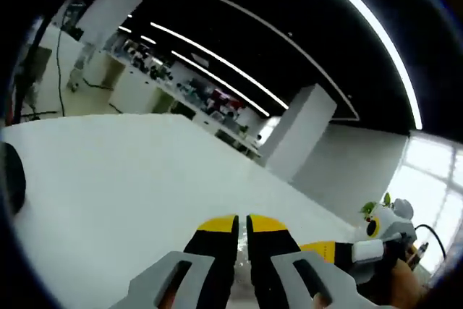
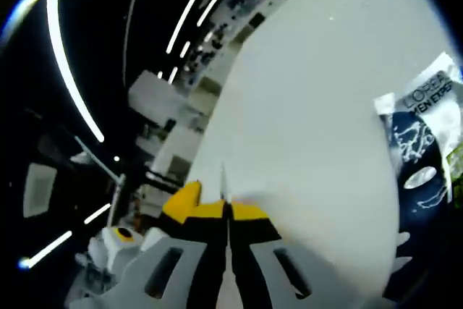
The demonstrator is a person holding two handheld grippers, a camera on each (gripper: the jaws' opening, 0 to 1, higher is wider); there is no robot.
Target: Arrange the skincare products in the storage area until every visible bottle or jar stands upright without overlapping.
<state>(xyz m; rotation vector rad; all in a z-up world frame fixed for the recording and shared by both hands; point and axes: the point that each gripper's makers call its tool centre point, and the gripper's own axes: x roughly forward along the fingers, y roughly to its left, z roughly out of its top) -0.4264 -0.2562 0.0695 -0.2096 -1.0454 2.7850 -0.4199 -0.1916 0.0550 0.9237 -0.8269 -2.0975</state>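
Both tongs show their jaws pressed nearly together with nothing between them. From the left gripper view, the left gripper point(image 1: 241, 223) rises from the bottom edge on grey arms that end in black fingers with yellow tips point(image 1: 217, 223); only a thin dark slit parts the two tips, and they hang above a plain white tabletop point(image 1: 108, 179). Just to its right, low in the same view, the other tong comes in as a yellow, black and white body point(image 1: 362, 251), with a hand point(image 1: 405, 291) partly showing beneath it. At the far left edge a dark rounded object point(image 1: 13, 179) rests on the tabletop, too cut off to identify. Beyond the table stand white pillars point(image 1: 304, 128) and long white ceiling light strips point(image 1: 217, 63) under a dark ceiling, with cluttered benches far back.

From the right gripper view, the right gripper point(image 2: 228, 211) likewise holds its yellow-tipped black fingers point(image 2: 249, 213) closed to a narrow seam, gripping nothing, over the same white surface point(image 2: 304, 106). The left tong lies just beside it on the left, its yellow tip point(image 2: 184, 197) close against the right one's. Well apart, at the right edge of that view, a dark blue and white skincare box printed with "L'OREAL MEN EXPERT" point(image 2: 423, 150) sits on the tabletop; whether it stands or lies flat I cannot tell.
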